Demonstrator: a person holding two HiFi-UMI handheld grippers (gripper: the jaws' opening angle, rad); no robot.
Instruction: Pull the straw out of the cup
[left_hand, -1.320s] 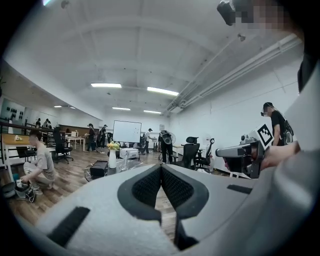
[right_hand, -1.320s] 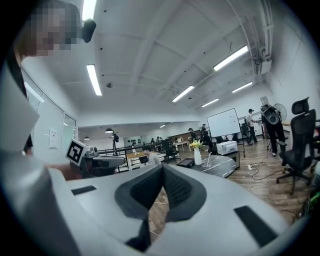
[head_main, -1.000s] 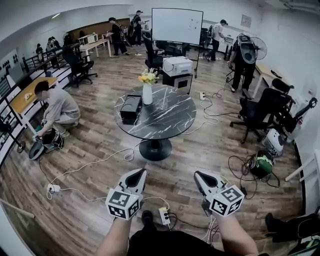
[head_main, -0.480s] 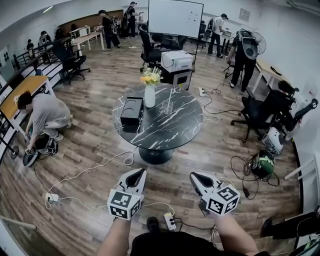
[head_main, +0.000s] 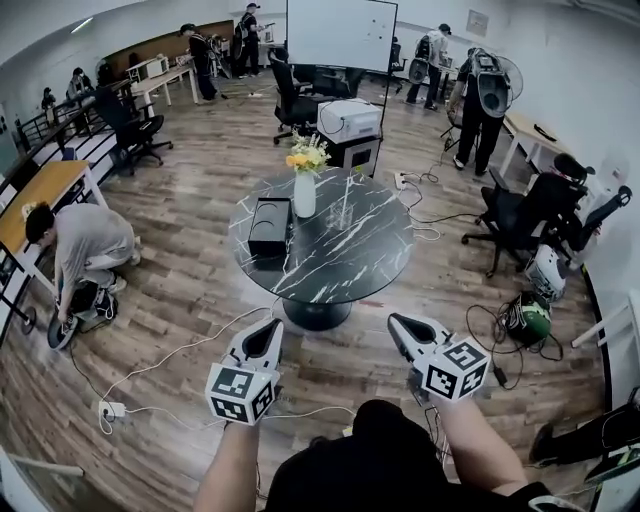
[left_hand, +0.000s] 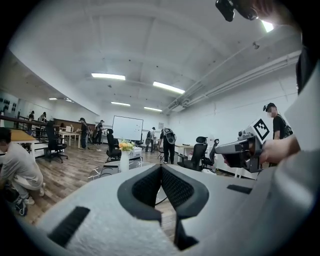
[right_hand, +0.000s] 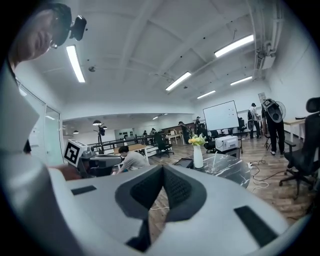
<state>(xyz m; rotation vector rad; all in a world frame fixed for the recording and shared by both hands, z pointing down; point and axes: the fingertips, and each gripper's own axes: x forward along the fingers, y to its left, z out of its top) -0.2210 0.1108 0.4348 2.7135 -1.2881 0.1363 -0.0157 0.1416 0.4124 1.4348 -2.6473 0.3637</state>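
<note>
Not started. Left gripper (head_main: 270, 327) and right gripper (head_main: 398, 323) are both clamped closed on nothing. Cup (head_main: 343, 205) sits on the round table (head_main: 380, 260), well ahead of both fingertip pairs and roughly between them. Straw is too faint to confirm. Remaining: approach, grip, pull.

So the table (head_main: 345, 262) sits mid-floor with a box (head_main: 268, 225) on its left side, a vase (head_main: 305, 193) just right of that, and the cup (head_main: 346, 200) further right. Printer (head_main: 348, 120) and whiteboard (head_main: 340, 35) are behind it, with a crouching person (head_main: 85, 245) off left and office chairs (head_main: 520, 215) off right.
</note>
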